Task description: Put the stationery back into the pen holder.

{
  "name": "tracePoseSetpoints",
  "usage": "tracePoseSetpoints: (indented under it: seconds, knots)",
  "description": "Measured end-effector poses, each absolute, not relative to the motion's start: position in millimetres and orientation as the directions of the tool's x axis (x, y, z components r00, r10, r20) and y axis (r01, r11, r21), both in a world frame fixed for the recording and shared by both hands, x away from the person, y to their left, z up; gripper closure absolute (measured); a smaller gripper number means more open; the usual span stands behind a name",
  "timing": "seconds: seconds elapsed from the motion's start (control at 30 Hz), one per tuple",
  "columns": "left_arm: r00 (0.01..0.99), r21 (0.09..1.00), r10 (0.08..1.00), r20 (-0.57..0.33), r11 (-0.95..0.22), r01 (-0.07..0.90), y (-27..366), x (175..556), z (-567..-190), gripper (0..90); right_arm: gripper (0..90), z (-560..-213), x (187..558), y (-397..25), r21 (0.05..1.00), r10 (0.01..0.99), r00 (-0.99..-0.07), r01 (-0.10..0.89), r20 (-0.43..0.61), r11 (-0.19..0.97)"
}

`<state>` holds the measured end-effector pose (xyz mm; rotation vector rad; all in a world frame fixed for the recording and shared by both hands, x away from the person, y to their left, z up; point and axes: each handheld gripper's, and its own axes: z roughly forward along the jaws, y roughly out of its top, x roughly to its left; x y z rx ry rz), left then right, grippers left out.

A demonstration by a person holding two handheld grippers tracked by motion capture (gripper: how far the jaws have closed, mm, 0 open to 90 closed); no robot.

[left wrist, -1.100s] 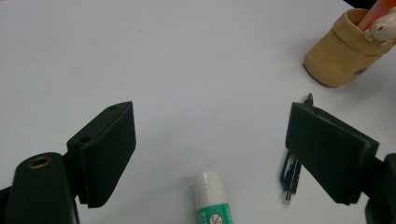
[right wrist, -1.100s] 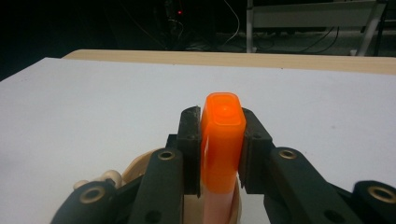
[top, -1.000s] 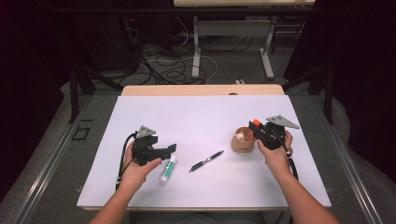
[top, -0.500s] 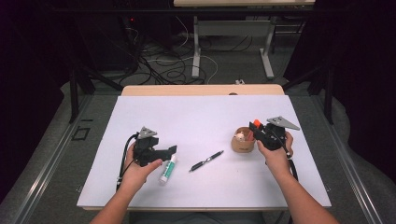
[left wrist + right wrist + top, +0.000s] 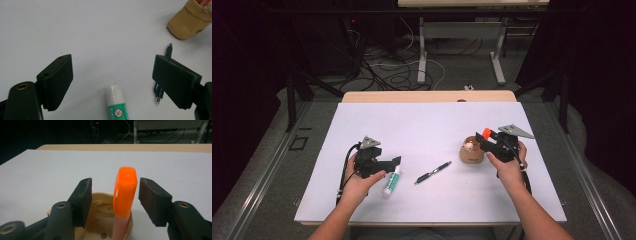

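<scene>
White table [image 5: 427, 125]: right gripper [image 5: 113, 195], jaws parted and clear of it, flanks an orange marker [image 5: 124, 192] standing in a tan cup [image 5: 471, 151]. Left gripper [image 5: 112, 77] gapes wide, empty, over a glue stick [image 5: 116, 105]; pen [image 5: 432, 173] nearby.

glue stick [image 5: 116, 106] | between the left gripper's jaws | green label, round crossed-out sign, no words readable || wooden cup [image 5: 188, 23] | dark mark, unreadable

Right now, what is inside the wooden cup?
An orange highlighter stands in the wooden cup, its cap between the open right gripper jaws. Its lower end is hidden by the cup wall.
</scene>
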<state>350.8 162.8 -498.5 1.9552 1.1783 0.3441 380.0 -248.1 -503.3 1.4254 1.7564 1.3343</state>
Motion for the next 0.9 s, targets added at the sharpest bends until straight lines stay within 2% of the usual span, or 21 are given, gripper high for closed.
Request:
tracePoseSetpoints:
  seconds: [0.23,0.37,0.47,0.63,0.9]
  knots:
    - [0.535,0.754,0.831,-0.152,-0.253,0.606,162,350,-497,22.0,39.4,-492,371,-255,0.907,0.935,-0.317,0.421,0.161,-0.014]
    - [0.535,0.752,0.832,-0.147,-0.258,0.607,163,350,-495,24.1,30.7,-487,362,-262,0.907,0.941,-0.306,0.421,0.141,0.001]
    - [0.540,0.748,0.828,-0.154,-0.259,0.611,164,351,-495,25.2,22.4,-484,355,-267,0.910,0.941,-0.297,0.414,0.160,-0.024]
    - [0.539,0.728,0.824,-0.174,-0.260,0.634,163,351,-494,27.9,15.3,-482,342,-273,0.900,0.937,-0.284,0.430,0.204,-0.066]
    - [0.521,0.664,0.824,-0.223,-0.263,0.700,164,352,-498,29.8,15.3,-486,331,-276,0.861,0.919,-0.281,0.497,0.277,-0.108]
